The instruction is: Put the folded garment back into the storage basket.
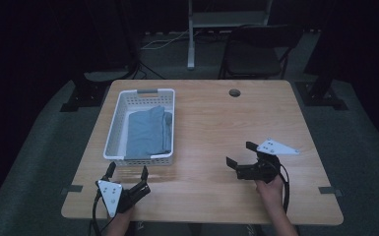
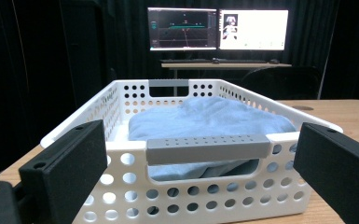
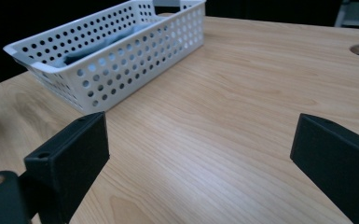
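Note:
A white perforated basket (image 1: pixel 114 123) stands on the left half of the wooden table and holds a folded light-blue cloth (image 1: pixel 146 132). My left gripper (image 1: pixel 127 171) rests near the table's front edge just below the basket, open and empty. In the left gripper view the basket's near wall (image 2: pixel 186 196) with its grey handle (image 2: pixel 208 148) sits between the spread jaws, the cloth (image 2: pixel 214 116) behind it. My right gripper (image 1: pixel 240 155) is held open and empty over bare wood at the front right, pointing left toward the basket (image 3: pixel 121 60).
A round cable hole (image 1: pixel 235 92) lies near the table's far edge. A dark folding chair (image 1: pixel 256 54) and a desk leg (image 1: pixel 191 39) stand beyond the table. Two lit monitors (image 2: pixel 218 29) glow in the background. Bare wood (image 1: pixel 216 128) stretches between the basket and the right gripper.

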Available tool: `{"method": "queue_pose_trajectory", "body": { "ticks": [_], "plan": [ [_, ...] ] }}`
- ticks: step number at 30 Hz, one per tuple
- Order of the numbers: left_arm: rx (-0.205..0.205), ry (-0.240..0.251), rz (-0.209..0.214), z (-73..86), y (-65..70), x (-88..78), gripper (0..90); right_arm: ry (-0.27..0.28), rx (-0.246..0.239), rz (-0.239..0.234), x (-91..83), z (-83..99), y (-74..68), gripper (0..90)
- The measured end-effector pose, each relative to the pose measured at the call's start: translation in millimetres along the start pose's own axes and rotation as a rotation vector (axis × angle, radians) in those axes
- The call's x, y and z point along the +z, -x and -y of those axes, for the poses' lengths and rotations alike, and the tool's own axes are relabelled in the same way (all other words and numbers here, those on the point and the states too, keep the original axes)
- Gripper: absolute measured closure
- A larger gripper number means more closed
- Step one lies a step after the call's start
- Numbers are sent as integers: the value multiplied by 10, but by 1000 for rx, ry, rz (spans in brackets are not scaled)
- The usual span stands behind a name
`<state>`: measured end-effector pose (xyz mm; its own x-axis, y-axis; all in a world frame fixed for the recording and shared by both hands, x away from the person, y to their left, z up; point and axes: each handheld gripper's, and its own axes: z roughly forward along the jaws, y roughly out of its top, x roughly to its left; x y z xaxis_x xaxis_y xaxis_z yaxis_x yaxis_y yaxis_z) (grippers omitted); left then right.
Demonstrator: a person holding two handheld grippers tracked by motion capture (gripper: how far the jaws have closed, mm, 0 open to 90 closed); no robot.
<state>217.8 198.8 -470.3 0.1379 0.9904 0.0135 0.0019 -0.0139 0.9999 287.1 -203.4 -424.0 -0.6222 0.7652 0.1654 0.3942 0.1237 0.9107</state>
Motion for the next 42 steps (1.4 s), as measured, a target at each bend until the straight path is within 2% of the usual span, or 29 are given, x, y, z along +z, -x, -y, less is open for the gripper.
{"method": "queue_pose_trajectory", "body": {
  "ticks": [4, 12, 13, 16, 17, 18, 21, 27, 31, 32, 34, 35, 42],
  "plan": [
    [0, 0, 0, 0, 0, 0, 36, -7, 11, 18, -47, 48, 42, 41],
    [0, 1, 0, 0, 0, -1, 36, -8, -3, 78, -196, 129, 82, 40],
    [0, 1, 0, 0, 0, -1, 35, -6, 2, 110, -249, 168, 107, 37],
    [0, 1, 0, 0, 0, -1, 36, 2, 19, 126, -307, 200, 146, 37],
    [0, 1, 0, 0, 0, -2, 36, 4, 26, 143, -336, 213, 161, 37],
    [0, 2, 0, 0, 0, -2, 35, 12, 23, 191, -377, 230, 163, 37],
    [0, 1, 0, 0, 0, -2, 36, 29, 22, 227, -444, 268, 177, 37],
    [0, 3, 0, 1, -1, -3, 36, 0, 23, 241, -455, 358, 198, 37],
    [0, 2, 0, 1, 0, -3, 36, -10, 43, 283, -531, 508, 260, 37],
    [0, 3, 0, 1, -1, -3, 35, 6, 70, 275, -558, 524, 280, 37],
    [0, 2, 0, 1, 0, -3, 35, 27, 84, 269, -592, 527, 288, 37],
    [0, 2, 0, 1, -1, -3, 35, 45, 80, 294, -614, 535, 282, 37],
    [0, 2, 0, 1, 0, -3, 35, 32, 69, 297, -565, 537, 281, 37]
  ]
}}
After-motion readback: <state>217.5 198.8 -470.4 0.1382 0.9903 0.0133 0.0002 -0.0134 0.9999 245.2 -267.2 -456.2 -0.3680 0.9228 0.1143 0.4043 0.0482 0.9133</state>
